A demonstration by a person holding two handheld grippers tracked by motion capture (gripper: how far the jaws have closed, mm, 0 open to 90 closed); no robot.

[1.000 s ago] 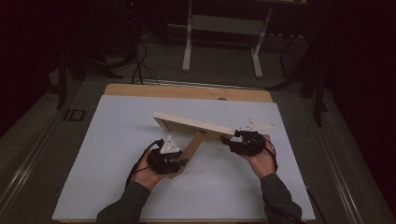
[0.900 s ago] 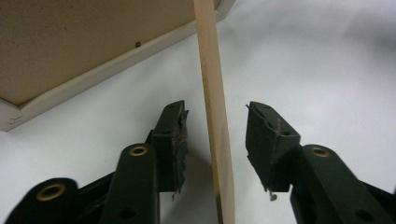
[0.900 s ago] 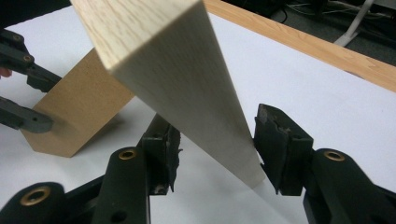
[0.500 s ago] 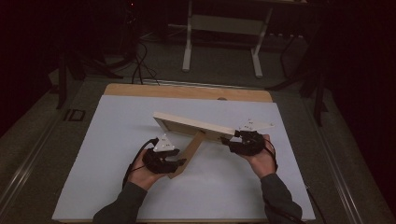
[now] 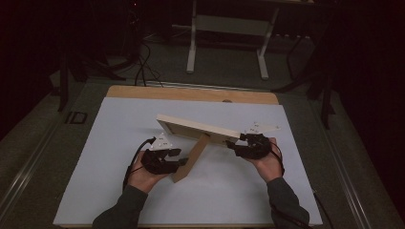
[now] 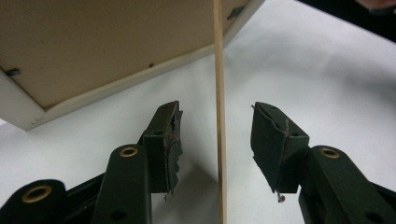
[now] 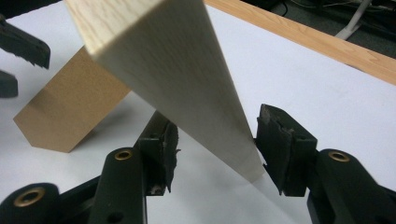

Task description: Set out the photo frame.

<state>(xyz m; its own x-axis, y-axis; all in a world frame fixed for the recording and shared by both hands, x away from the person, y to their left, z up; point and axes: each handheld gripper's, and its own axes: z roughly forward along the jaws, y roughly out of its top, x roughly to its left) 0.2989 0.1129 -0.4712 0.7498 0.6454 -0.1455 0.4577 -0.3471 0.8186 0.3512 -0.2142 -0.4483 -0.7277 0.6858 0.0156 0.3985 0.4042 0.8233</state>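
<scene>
A pale wooden picture frame (image 5: 205, 128) stands tilted on the white table sheet (image 5: 110, 157), propped by its brown back stand (image 5: 193, 157). My left gripper (image 5: 180, 160) sits at the stand's lower end. In the left gripper view the stand's thin edge (image 6: 218, 70) runs between the jaws of that gripper (image 6: 217, 135), which have just been opening and leave gaps on both sides. My right gripper (image 7: 212, 144) is at the frame's right end (image 7: 187, 70). Its jaws have opened slightly further and straddle the corner loosely, with a gap at the left pad (image 7: 166, 140).
The sheet lies on a wooden tabletop whose bare far edge (image 5: 191, 93) shows behind the frame. Beyond it on the dark floor stand a white desk frame (image 5: 229, 28) and cables (image 5: 138, 62). Cables trail from both grippers toward the person's sleeves.
The left gripper's jaws have spread apart around the stand and the hand has shifted slightly. The frame and the right hand stay where they were.
</scene>
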